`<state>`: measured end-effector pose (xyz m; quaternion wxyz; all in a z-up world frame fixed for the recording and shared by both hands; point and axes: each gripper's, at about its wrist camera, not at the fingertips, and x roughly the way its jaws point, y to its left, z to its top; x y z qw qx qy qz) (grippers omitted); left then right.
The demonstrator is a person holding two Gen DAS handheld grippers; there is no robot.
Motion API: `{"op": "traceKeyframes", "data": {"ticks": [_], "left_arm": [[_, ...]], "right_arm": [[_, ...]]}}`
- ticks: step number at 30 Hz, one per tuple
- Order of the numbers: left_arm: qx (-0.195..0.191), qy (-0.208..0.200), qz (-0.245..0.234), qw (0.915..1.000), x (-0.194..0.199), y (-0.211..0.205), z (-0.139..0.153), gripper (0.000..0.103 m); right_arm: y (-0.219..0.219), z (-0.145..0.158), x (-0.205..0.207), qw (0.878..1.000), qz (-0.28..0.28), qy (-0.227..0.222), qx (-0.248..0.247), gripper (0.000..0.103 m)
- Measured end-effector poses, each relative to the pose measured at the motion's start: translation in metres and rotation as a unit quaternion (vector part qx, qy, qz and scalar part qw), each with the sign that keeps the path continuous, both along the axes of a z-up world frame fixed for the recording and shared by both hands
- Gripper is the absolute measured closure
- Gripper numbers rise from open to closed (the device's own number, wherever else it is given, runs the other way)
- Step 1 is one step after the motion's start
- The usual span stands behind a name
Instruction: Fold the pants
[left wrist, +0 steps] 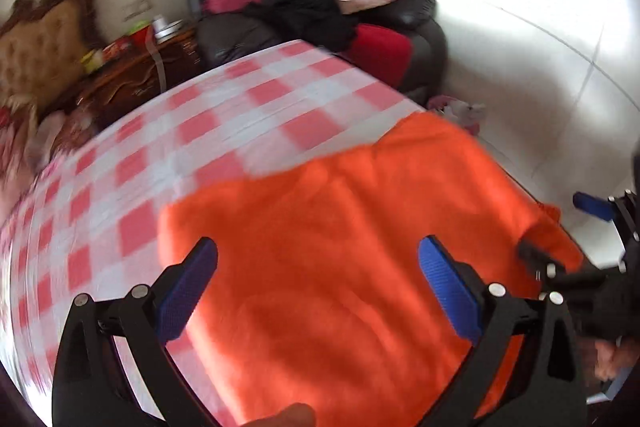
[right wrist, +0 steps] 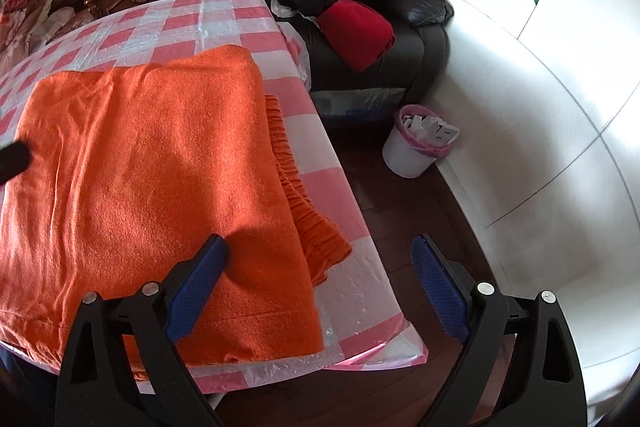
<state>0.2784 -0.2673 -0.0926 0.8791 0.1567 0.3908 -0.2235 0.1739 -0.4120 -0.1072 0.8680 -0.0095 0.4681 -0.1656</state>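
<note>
Am hovering left gripper [left wrist: 318, 263] and right gripper [right wrist: 320, 259], both spread wide, gripping nothing, over half-folded fuzzy orange pants [right wrist: 160, 155]; am judging next fold needs regrasping ribbed waistband [right wrist: 304, 203]

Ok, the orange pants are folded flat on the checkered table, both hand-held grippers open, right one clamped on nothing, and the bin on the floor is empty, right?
Not quite: the white bin holds paper scraps, as the right wrist view shows. The rest stands: orange pants folded on the checkered table, left hand-held gripper and right hand-held gripper both open.

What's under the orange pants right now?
The orange pants lie on the pink checked tablecloth; their ribbed waistband peeks out beneath the top layer. Anything else underneath is covered.
</note>
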Motion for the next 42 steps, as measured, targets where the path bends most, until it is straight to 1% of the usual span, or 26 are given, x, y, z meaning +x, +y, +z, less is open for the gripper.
{"op": "traceKeyframes", "data": {"ticks": [1,3,4,5,6,8,10,11,12,14,16,17,19,20,21,22,23,26,30,31,33,34,37,40,41,42], "left_arm": [[0.005,-0.002,-0.02,0.9998,0.006,-0.014,-0.002,0.006],[0.012,0.024,-0.066,0.9975,0.021,-0.043,-0.013,0.011],[0.018,0.03,-0.08,0.9962,0.025,-0.055,-0.018,0.013],[0.039,0.031,-0.085,0.9951,0.032,-0.066,-0.027,0.019],[0.054,0.034,-0.085,0.9943,0.039,-0.076,-0.035,0.02],[0.031,0.045,-0.087,0.9947,0.051,-0.08,-0.04,0.017],[0.009,0.059,-0.09,0.9941,0.061,-0.081,-0.038,0.017],[0.002,0.059,-0.093,0.9939,0.063,-0.081,-0.036,0.022],[-0.013,0.061,-0.102,0.9928,0.063,-0.081,-0.033,0.029],[-0.043,0.073,-0.122,0.9889,0.064,-0.082,-0.026,0.032],[-0.041,0.08,-0.135,0.9868,0.066,-0.09,-0.027,0.036],[-0.035,0.086,-0.144,0.9852,0.067,-0.095,-0.031,0.043],[-0.036,0.084,-0.154,0.9839,0.069,-0.102,-0.033,0.048],[-0.042,0.088,-0.157,0.9828,0.072,-0.103,-0.033,0.057],[-0.048,0.089,-0.155,0.9827,0.074,-0.103,-0.032,0.07],[-0.041,0.083,-0.147,0.9848,0.077,-0.104,-0.033,0.082],[-0.03,0.082,-0.139,0.9865,0.081,-0.106,-0.036,0.089],[-0.056,0.102,-0.131,0.9845,0.089,-0.101,-0.041,0.088],[-0.097,0.084,-0.112,0.9853,0.087,-0.091,-0.026,0.083],[-0.106,0.078,-0.109,0.9853,0.084,-0.089,-0.021,0.081],[-0.119,0.069,-0.115,0.9838,0.076,-0.09,-0.012,0.069],[-0.122,0.07,-0.124,0.9822,0.072,-0.092,-0.01,0.067],[-0.107,0.078,-0.16,0.9781,0.059,-0.105,-0.013,0.065],[-0.062,0.082,-0.146,0.9838,0.059,-0.117,-0.032,0.062],[-0.066,0.086,-0.137,0.9847,0.061,-0.116,-0.035,0.054],[-0.07,0.083,-0.119,0.9869,0.065,-0.113,-0.036,0.039]], "right_arm": [[-0.003,-0.001,0.0,1.0,-0.003,0.0,0.012,0.014],[-0.008,-0.002,0.001,1.0,-0.006,0.001,0.028,0.014],[-0.009,-0.002,0.001,0.999,-0.007,0.002,0.034,0.014],[-0.009,-0.002,0.002,0.999,-0.007,0.002,0.037,0.014],[-0.009,-0.003,0.001,0.999,-0.007,0.002,0.038,0.014],[-0.009,-0.003,0.002,0.999,-0.004,0.003,0.04,0.015],[-0.008,-0.003,0.001,0.999,0.002,0.004,0.045,0.02],[-0.008,-0.003,0.002,0.999,0.006,0.004,0.051,0.026],[-0.007,-0.002,0.002,0.998,0.009,0.005,0.055,0.027],[-0.007,-0.001,0.002,0.998,0.011,0.007,0.057,0.027],[-0.008,-0.001,0.002,0.998,0.014,0.009,0.068,0.029],[-0.009,-0.001,0.002,0.997,0.016,0.009,0.075,0.032],[-0.009,0.0,0.002,0.996,0.022,0.011,0.085,0.037],[-0.008,0.0,0.002,0.996,0.026,0.012,0.09,0.043],[-0.007,0.001,0.001,0.995,0.029,0.012,0.095,0.047],[-0.004,0.002,0.001,0.994,0.032,0.013,0.101,0.052],[-0.002,0.003,0.001,0.994,0.033,0.013,0.102,0.053],[0.002,0.003,0.002,0.995,0.032,0.013,0.095,0.054],[-0.001,0.003,0.004,0.994,0.029,0.016,0.107,0.054],[0.001,0.003,0.004,0.994,0.03,0.016,0.103,0.054],[0.002,0.003,0.003,0.994,0.031,0.016,0.099,0.054],[0.002,0.003,0.003,0.994,0.03,0.016,0.099,0.054],[0.002,0.003,0.003,0.995,0.03,0.016,0.099,0.054],[0.003,0.002,0.001,0.995,0.029,0.016,0.098,0.053],[0.002,0.002,0.001,0.995,0.029,0.016,0.099,0.053],[0.002,0.002,0.001,0.995,0.029,0.016,0.098,0.053]]}}
